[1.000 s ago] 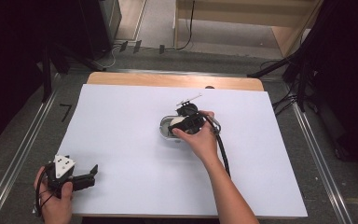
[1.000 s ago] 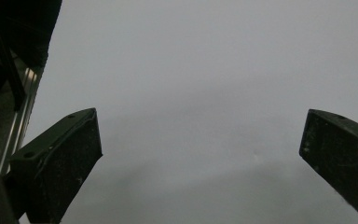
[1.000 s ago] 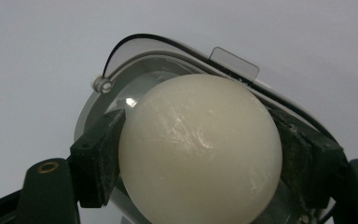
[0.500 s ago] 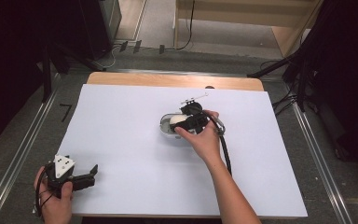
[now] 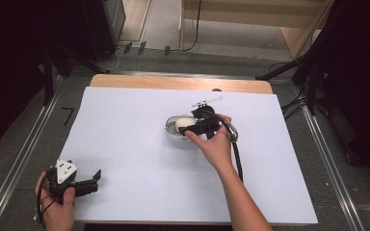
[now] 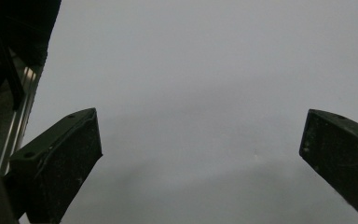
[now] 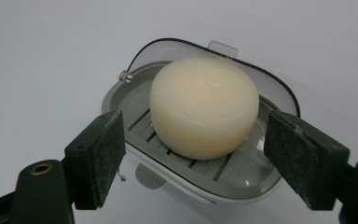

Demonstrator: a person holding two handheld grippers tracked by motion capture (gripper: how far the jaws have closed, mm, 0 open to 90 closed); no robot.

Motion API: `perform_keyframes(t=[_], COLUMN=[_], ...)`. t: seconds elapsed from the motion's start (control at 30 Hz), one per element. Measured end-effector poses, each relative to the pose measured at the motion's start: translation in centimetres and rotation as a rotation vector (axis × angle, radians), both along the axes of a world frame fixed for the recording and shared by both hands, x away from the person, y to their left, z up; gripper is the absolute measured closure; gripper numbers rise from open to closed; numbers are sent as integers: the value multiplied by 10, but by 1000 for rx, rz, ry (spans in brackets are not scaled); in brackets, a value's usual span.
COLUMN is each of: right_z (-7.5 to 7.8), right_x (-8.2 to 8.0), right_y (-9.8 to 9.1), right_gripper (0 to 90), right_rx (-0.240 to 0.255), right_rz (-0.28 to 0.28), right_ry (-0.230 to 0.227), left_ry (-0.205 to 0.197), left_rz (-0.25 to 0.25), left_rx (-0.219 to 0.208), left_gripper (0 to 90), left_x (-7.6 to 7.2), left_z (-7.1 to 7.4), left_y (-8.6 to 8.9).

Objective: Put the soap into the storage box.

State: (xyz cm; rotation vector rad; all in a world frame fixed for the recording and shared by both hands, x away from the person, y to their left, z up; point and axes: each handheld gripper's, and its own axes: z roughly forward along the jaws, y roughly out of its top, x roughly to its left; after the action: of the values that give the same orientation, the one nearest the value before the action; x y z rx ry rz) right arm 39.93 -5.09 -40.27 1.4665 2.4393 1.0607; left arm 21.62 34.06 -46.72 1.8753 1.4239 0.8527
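At the near left corner of the white table cover point(image 5: 125, 144), the left gripper point(image 5: 92, 183) rests in the person's left hand point(image 5: 55, 207), its jaws spread wide over bare sheet with nothing between them; the left gripper view confirms the gap, the pale surface running between two black pads point(image 6: 60, 163).

Farther in, right of the table's middle, the person's right hand point(image 5: 217, 147) holds the right gripper point(image 5: 192, 129) over a grey soap dish point(image 5: 172, 131). In the right gripper view the jaws stand released, one pad on each side of the dish point(image 7: 200, 179) and clear of it, having just been opening and then easing slightly closed. A round, cream-coloured bar of soap point(image 7: 204, 106) sits on the ribbed floor of the dish, touched by neither pad. The dish's clear lid point(image 7: 177, 49) stands up behind the soap, hinged at the far side.

Beyond the dish, a small white part point(image 5: 207, 101) lies on the sheet, too small to identify. The wooden table edge point(image 5: 173, 83) and grey floor follow.
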Motion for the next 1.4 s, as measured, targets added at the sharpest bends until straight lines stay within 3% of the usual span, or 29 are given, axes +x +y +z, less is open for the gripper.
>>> perform_keyframes(t=[0.67,1.4], right_z=[-9,-34], right_x=[-25,-54], right_y=[-44,-100], right_gripper=[155,133], right_rx=[12,28], right_rz=[-30,-81], right_ry=[-20,-21], left_ry=[2,4], left_rz=[1,2], left_rx=[4,11], left_gripper=[0,0], left_x=[0,0], left_z=[0,0], left_y=[0,-1])
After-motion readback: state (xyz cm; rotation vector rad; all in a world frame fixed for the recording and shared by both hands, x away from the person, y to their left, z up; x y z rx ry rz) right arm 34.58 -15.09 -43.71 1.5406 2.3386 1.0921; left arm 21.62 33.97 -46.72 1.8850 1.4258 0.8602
